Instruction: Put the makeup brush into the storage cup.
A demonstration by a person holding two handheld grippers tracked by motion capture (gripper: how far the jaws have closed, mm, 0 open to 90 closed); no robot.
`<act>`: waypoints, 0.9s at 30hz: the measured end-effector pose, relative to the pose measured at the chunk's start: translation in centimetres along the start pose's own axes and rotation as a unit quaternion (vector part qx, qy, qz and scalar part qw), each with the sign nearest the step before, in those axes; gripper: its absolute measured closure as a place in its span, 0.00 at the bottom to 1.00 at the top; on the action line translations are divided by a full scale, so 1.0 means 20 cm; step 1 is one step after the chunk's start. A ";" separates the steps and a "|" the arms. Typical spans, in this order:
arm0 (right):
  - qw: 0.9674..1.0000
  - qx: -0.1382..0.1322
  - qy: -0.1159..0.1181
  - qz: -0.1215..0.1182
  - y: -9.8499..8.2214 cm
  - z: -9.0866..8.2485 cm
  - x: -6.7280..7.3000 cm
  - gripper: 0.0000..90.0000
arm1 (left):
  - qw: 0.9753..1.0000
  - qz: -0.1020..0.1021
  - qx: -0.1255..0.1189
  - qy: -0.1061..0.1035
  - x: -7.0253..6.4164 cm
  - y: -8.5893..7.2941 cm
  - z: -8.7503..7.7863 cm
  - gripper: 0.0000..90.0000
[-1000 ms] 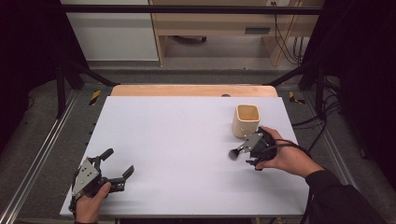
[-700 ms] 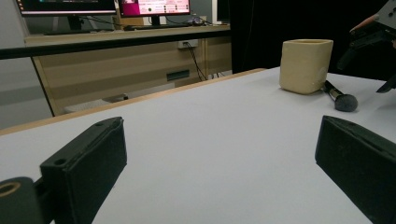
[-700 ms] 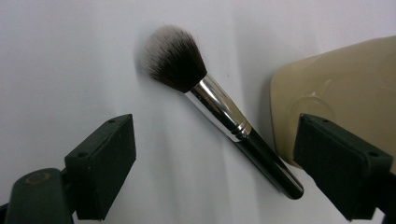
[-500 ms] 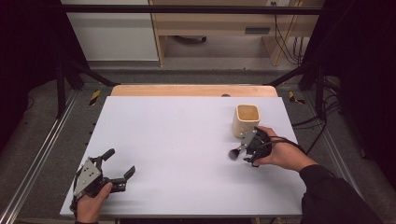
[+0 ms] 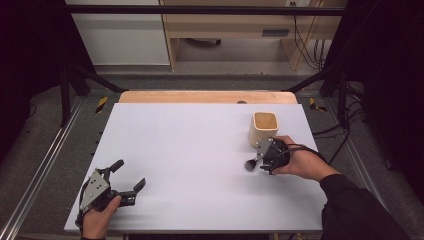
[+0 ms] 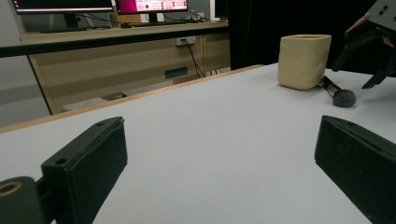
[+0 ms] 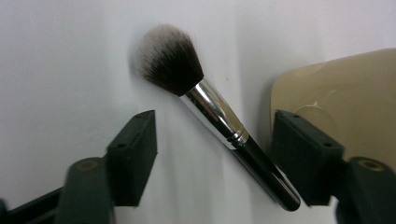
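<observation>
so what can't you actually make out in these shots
- Inside of the cup: its own walls hide the bottom in the high view; the left gripper view sees it from the side.
- Brush: in the right gripper view one right gripper jaw has closed in beside the handle; contact there is unclear.
- Brush handle, high view: covered by the gripper.
- Left gripper: the frame's bottom edge cuts off the wrist behind it.
</observation>
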State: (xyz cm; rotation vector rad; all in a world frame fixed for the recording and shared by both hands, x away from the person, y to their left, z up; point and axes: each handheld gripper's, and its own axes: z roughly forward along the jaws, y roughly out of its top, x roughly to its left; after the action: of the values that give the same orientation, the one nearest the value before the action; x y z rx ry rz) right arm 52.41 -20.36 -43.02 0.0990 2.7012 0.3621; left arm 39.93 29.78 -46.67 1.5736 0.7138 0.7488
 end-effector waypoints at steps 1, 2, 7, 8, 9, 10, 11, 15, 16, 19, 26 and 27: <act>1.000 0.002 0.003 -0.007 0.00 0.00 0.00 0.41 | 1.000 0.000 0.000 0.000 0.00 0.00 0.00 0.02; 1.000 0.005 0.001 -0.010 0.00 0.01 0.00 0.43 | 1.000 0.000 0.000 0.000 0.00 0.00 0.00 0.02; 1.000 0.018 -0.002 -0.024 0.01 0.03 0.00 0.50 | 1.000 0.000 0.001 0.000 0.00 0.00 0.00 0.03; 0.999 0.018 -0.004 -0.026 0.01 0.03 0.00 0.52 | 1.000 0.000 0.001 0.000 0.00 0.00 0.00 0.03; 0.999 0.017 -0.004 -0.028 0.01 0.04 -0.01 0.52 | 1.000 0.001 0.001 0.000 0.00 0.00 0.00 0.03; 1.000 0.018 -0.005 -0.023 0.01 0.04 -0.01 0.54 | 1.000 0.001 0.001 0.000 0.00 0.00 0.00 0.03; 0.999 0.017 -0.003 -0.027 0.02 0.04 -0.01 0.54 | 1.000 0.001 0.002 0.000 0.00 0.00 0.00 0.03; 0.999 0.023 0.000 -0.033 0.02 0.06 -0.01 0.58 | 1.000 0.001 0.001 0.001 0.00 0.00 0.00 0.03; 0.999 0.026 -0.001 -0.034 0.02 0.07 -0.01 0.58 | 1.000 0.001 0.002 0.001 0.00 0.00 0.00 0.03; 0.999 0.027 0.002 -0.034 0.02 0.08 -0.01 0.61 | 1.000 0.002 0.003 0.000 0.00 0.00 0.00 0.03; 0.999 0.029 0.005 -0.036 0.01 0.09 -0.01 0.62 | 1.000 0.002 0.004 0.000 0.00 0.00 0.00 0.03; 0.999 0.028 0.005 -0.037 0.01 0.09 -0.02 0.62 | 1.000 0.002 0.004 0.000 0.00 0.00 0.00 0.03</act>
State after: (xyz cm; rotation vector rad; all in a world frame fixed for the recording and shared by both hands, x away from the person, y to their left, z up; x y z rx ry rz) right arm 53.46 -19.67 -44.47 0.0141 2.7178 0.2651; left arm 39.97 29.75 -46.73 1.5818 0.7144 0.7489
